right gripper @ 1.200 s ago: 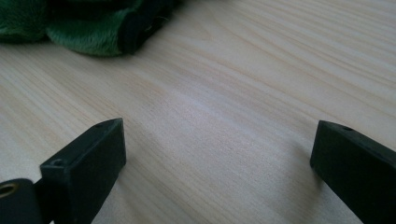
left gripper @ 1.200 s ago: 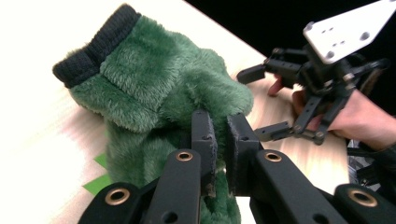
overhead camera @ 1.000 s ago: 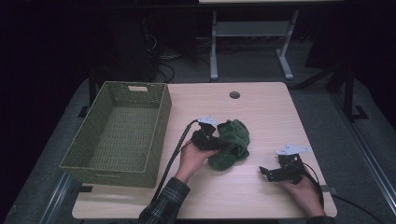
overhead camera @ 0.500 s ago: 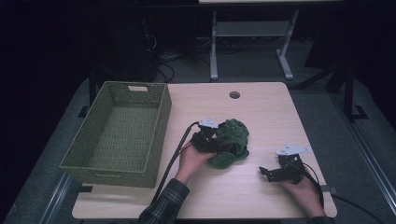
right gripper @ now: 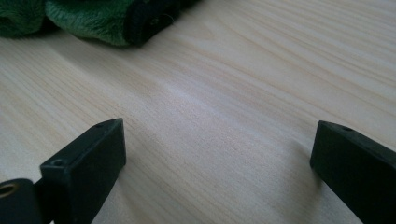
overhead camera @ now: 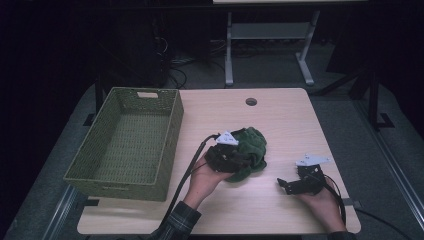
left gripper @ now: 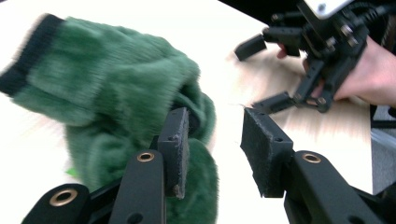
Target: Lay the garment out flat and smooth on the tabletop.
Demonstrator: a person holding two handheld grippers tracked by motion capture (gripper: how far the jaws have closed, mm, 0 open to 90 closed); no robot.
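Observation:
A crumpled green fleece cloth (overhead camera: pixel 251 145) with a dark hem lies in the middle of the wooden table (overhead camera: pixel 280 120). My left gripper (overhead camera: pixel 243 159) is at the cloth's near left side. In the left gripper view the cloth (left gripper: pixel 116 88) bulges against the outer side of the left pad (left gripper: pixel 175 140). The jaws have just been opening, and the gap of my left gripper (left gripper: pixel 215 116) is empty. My right gripper (overhead camera: pixel 285 184) rests open near the table's front right, with only bare wood between its pads (right gripper: pixel 217 126). It also appears in the left gripper view (left gripper: pixel 254 77).
A green woven basket (overhead camera: pixel 172 130) stands empty on the table's left half. A round cable hole (overhead camera: pixel 251 102) sits near the far edge. Behind the table a white metal stand (overhead camera: pixel 270 35) is on the dark floor.
The left hand has shifted slightly to the right, and the cloth has bunched a little differently. The right hand and its gripper have kept still.

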